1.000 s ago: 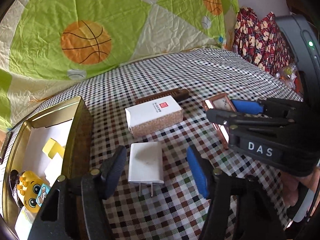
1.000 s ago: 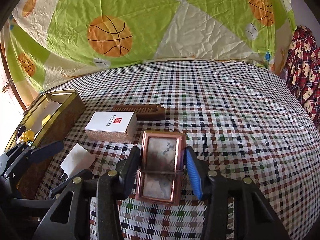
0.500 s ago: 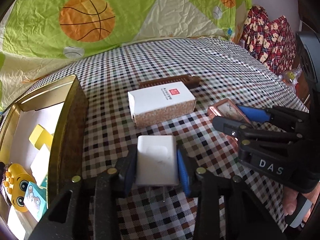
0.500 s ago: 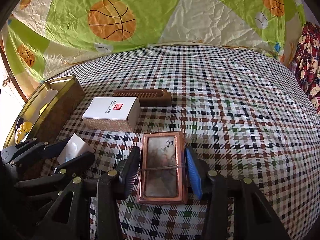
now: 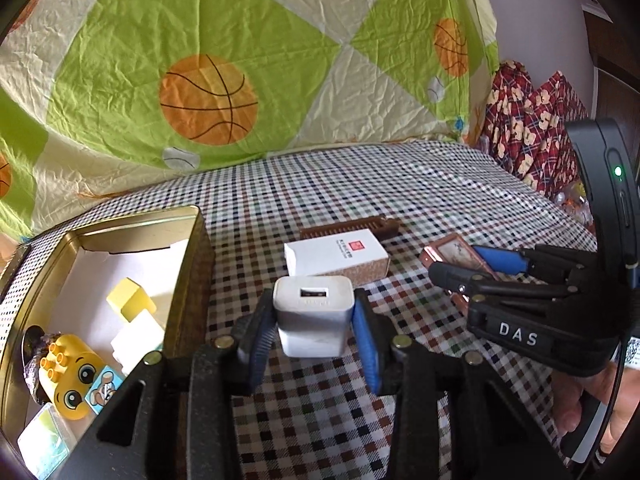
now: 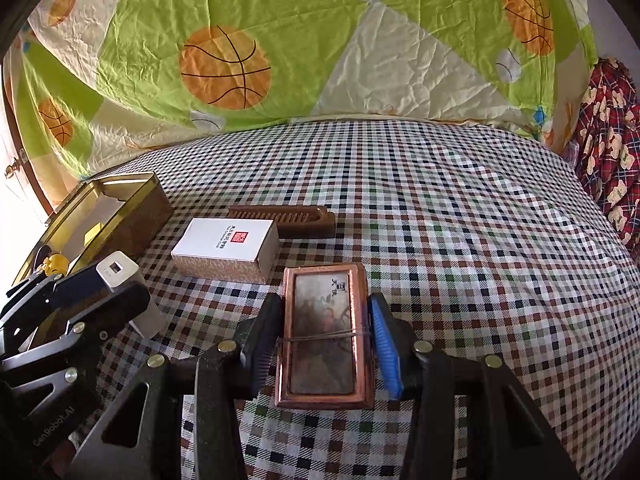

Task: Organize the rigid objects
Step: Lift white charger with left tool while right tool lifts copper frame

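The left hand-held gripper is pointing downward, its pads clamping a white charger. The right hand-held gripper is angling down too, pads pressing a copper-framed case.

Bright daylight floods both views from the left (blown out white at the right-wrist view's left edge); shadows are soft, focus is sharp, fisheye bending curves the edges, and the corners are black.

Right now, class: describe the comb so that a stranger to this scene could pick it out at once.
Find the checkered cloth and the gold tin at its left edge. Right of the tin lies a white carton; the comb lies just behind it. It alone is dark brown wood with a row of teeth.
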`<state>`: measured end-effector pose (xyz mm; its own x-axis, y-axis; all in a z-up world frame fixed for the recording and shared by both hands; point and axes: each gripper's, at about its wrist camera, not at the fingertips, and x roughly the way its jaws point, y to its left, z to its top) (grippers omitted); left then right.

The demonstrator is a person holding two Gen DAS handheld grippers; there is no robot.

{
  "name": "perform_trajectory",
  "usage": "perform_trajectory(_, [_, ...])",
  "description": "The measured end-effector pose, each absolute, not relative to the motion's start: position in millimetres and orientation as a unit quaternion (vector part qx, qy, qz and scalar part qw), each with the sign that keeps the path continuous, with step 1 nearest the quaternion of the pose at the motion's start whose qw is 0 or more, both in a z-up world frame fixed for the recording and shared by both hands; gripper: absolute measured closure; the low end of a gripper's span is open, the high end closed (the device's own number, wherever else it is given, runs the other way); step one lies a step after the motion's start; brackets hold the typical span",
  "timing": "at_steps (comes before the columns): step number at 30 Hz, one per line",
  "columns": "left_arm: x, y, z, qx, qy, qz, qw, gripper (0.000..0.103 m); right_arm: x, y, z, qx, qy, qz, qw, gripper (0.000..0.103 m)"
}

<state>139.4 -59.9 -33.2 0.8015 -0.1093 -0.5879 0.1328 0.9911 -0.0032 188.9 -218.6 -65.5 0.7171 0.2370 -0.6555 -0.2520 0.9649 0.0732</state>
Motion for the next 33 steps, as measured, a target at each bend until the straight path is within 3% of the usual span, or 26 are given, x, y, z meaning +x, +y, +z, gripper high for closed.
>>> perform_trajectory(15, [102.1,-34.0,-14.8,-0.021,0.195,0.009,0.981,0.066,172.1,-216.0,-52.6,-0.016,0.295,0.14,0.945,0.056])
perform_trajectory(33, [89.0,-26.8,-11.2,-0.036,0.166,0.026,0.985,0.066,154.9,-213.4,-42.7,-0.02,0.246,0.147,0.958,0.056])
